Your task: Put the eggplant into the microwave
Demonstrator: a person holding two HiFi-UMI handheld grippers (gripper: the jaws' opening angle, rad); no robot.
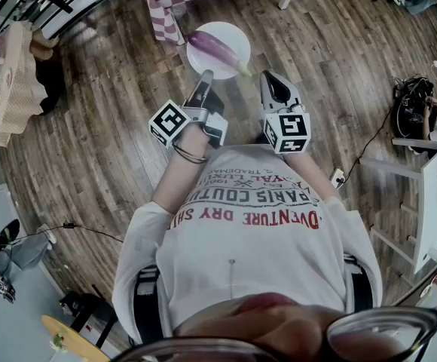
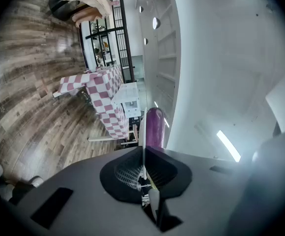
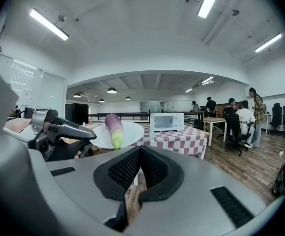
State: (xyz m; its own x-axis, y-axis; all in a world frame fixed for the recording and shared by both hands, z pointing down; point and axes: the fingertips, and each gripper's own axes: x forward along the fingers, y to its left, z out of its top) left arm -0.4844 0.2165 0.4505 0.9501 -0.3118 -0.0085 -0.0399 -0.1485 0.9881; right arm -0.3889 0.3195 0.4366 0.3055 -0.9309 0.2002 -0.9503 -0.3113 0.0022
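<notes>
left gripper: pinched shut on the plate rim, one edge only.
right gripper: jaws together, empty.
eggplant: loose on the carried plate, well short of the microwave.
microwave: on the checkered table ahead; door looks closed, too far to be sure.
risk: tilt and your eggplant rolls off; thin grip may slip.

An open office hall: strip lights, desks, swivel chairs, seated people.
</notes>
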